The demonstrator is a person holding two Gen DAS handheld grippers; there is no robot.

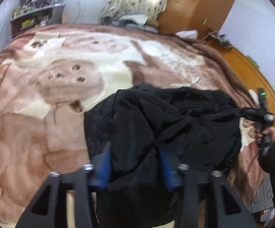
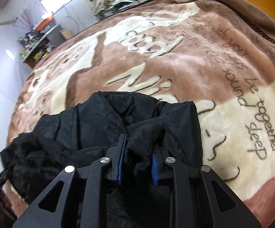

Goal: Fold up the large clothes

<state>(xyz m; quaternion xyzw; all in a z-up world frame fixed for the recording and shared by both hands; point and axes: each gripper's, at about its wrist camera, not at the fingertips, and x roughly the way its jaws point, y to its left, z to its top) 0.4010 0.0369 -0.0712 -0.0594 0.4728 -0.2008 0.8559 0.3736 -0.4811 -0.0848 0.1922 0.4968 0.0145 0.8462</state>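
Left wrist view looks across a bed (image 1: 42, 114) covered by a brown and cream plush blanket (image 1: 76, 60), with a black jacket (image 1: 175, 121) bunched on its near right part. The left gripper (image 1: 134, 152) has its blue-padded jaws spread apart, with a fold of the jacket lying between them; whether they pinch it I cannot tell, since the frame is blurred. At the right edge, the right gripper (image 1: 251, 113) clamps a stretched corner of the jacket, held by the person's right hand (image 1: 268, 133). In the right wrist view, the right gripper (image 2: 140, 148) is closed on a bunched fold of the black jacket (image 2: 99, 121), which lies crumpled on the blanket (image 2: 194, 60) printed with script lettering.
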